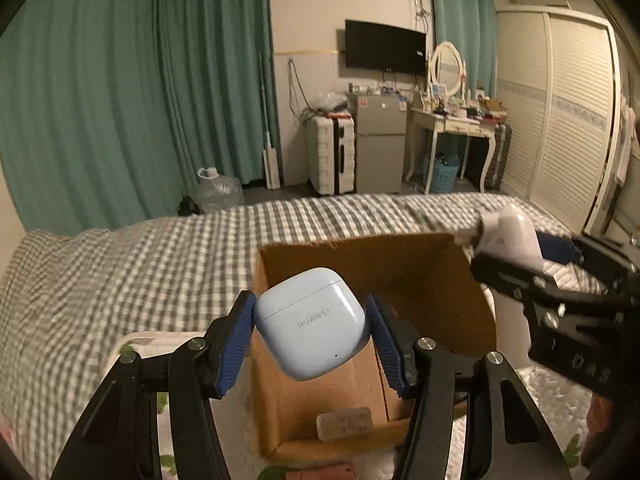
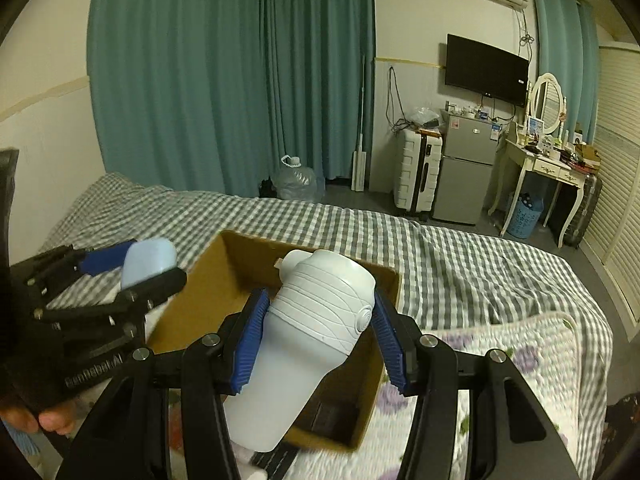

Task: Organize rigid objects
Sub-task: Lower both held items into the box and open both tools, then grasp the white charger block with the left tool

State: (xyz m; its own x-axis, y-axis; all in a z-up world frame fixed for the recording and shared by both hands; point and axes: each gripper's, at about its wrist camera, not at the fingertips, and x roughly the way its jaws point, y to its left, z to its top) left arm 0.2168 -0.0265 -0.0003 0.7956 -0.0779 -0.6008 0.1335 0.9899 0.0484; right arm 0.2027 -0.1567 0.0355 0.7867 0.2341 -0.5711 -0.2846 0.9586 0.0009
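My left gripper (image 1: 312, 330) is shut on a light blue earbud case (image 1: 312, 322) marked HUAWEI and holds it above an open cardboard box (image 1: 420, 280) on the bed. My right gripper (image 2: 318, 334) is shut on a white bottle (image 2: 316, 328) with a ribbed white cap, held tilted over the same box (image 2: 200, 280). In the left wrist view the right gripper and the bottle (image 1: 510, 236) show at the right edge. In the right wrist view the left gripper with the case (image 2: 148, 262) shows at the left. A small wrapped block (image 1: 344, 422) lies on the box floor.
The box sits on a bed with a grey checked cover (image 1: 140, 260) and a floral quilt (image 2: 500, 356). Beyond the bed are green curtains (image 1: 120, 100), a white suitcase (image 1: 330, 154), a small fridge (image 1: 380, 144), a dressing table (image 1: 452, 124) and a water jug (image 1: 218, 192).
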